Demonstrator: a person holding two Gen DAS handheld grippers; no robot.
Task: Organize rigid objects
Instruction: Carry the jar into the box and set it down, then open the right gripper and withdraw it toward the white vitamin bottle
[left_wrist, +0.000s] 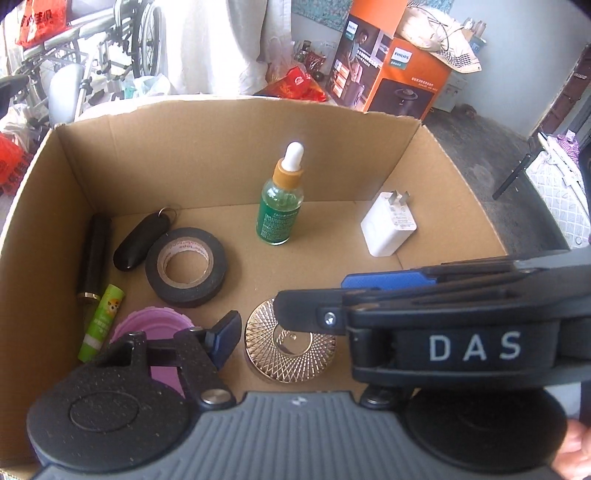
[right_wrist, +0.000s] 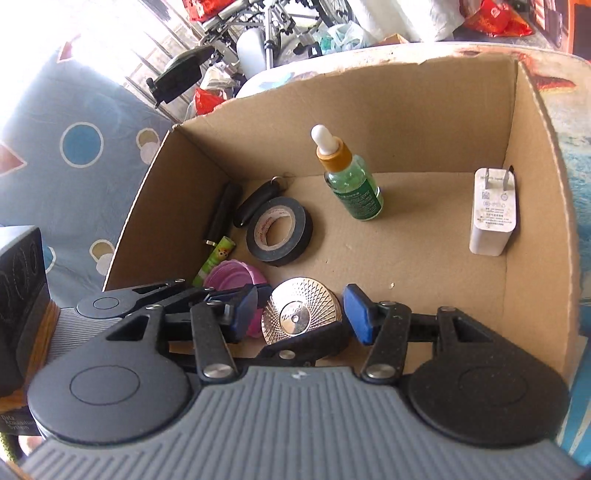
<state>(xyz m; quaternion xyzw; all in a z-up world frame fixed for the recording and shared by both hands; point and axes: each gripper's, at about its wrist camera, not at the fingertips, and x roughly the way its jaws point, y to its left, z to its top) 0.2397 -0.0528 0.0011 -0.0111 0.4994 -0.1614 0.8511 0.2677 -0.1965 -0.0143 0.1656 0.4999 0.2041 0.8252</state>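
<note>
Hovering spread over the cardboard box (right_wrist: 532, 206): left claw (right_wrist: 295, 317), right claw (right_wrist: 301, 315), gold disc (right_wrist: 301, 314) between; dropper bottle (right_wrist: 351, 184) at twelve o'clock.

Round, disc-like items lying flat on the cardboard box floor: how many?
3. The black tape roll left of centre, the gold patterned disc near the front, and the purple lid at front left, partly hidden behind a gripper. More could be hidden.

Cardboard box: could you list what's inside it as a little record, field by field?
container: cardboard box, open top
standing: green dropper bottle, centre back
right wall: white charger plug
left side: black tape roll, black key fob, dark tube, green stick, purple lid
front: gold patterned disc
</note>
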